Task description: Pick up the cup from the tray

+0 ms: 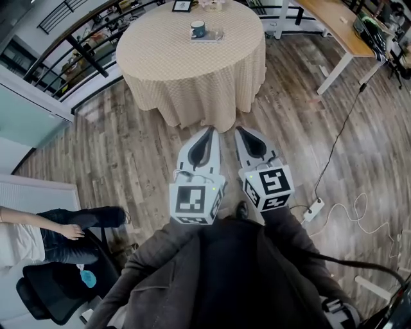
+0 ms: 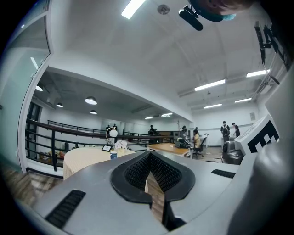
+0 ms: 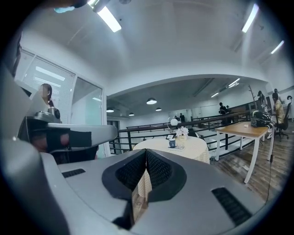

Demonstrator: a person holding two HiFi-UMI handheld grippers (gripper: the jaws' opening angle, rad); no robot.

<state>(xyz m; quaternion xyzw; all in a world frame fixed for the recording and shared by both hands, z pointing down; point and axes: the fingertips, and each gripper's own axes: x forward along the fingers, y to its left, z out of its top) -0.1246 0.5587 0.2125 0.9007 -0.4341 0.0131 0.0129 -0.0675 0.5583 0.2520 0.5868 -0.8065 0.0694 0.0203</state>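
Note:
A dark blue cup (image 1: 198, 28) stands on a small clear tray (image 1: 212, 36) on the round table with a beige cloth (image 1: 192, 71), far ahead of me. The cup appears tiny in the left gripper view (image 2: 113, 155) and in the right gripper view (image 3: 172, 143). Both grippers are held side by side low in front of my body, well short of the table. My left gripper (image 1: 209, 132) (image 2: 149, 154) is shut and empty. My right gripper (image 1: 241, 132) (image 3: 146, 152) is shut too, with nothing between its jaws.
A picture frame (image 1: 182, 6) and flowers (image 1: 212, 4) stand behind the tray. A wooden desk (image 1: 340, 29) is at the right, with a power strip (image 1: 313, 209) and cables on the wood floor. A person (image 1: 45, 234) sits at the left by a railing (image 1: 80, 48).

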